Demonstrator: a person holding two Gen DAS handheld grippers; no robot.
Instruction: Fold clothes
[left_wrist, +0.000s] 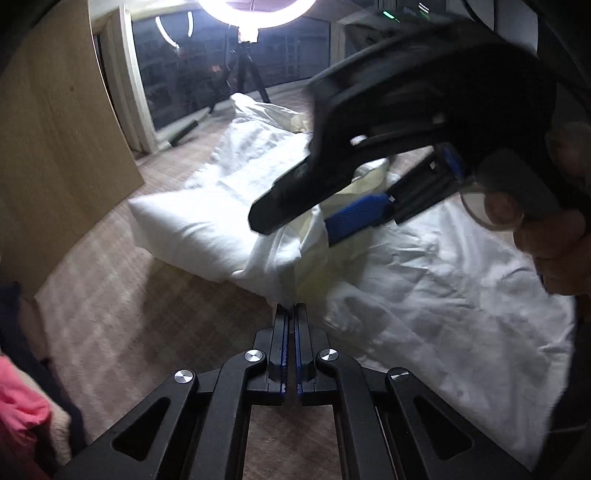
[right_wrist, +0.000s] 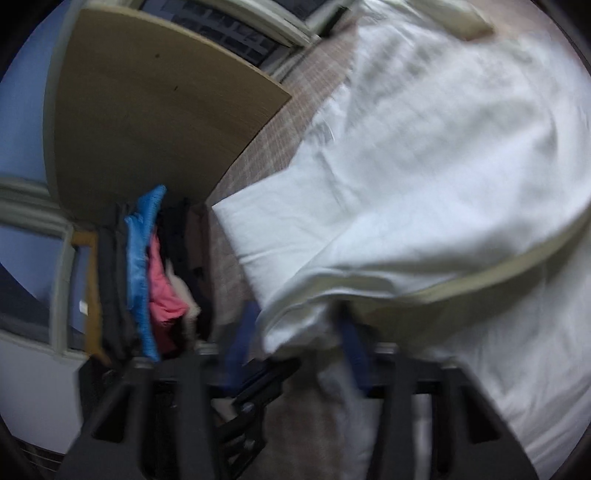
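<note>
A white garment (left_wrist: 424, 273) lies crumpled on the beige carpet, partly lifted into a peak. My left gripper (left_wrist: 294, 308) is shut on a pinch of its cloth at the near edge. My right gripper (left_wrist: 295, 225) hovers above the garment's middle, tilted down, with its jaws apart. In the blurred right wrist view, the right gripper (right_wrist: 299, 347) is open with the white garment (right_wrist: 424, 166) spread in front and a fold of it between the blue fingers (right_wrist: 352, 350). The left gripper (right_wrist: 258, 391) shows below.
A wooden board (left_wrist: 55, 122) leans at the left. A ring light (left_wrist: 255, 11) on a tripod stands before a dark window. A pile of clothes, pink, blue and dark (right_wrist: 155, 277), lies left of the garment. Pink cloth (left_wrist: 18, 413) shows at the lower left.
</note>
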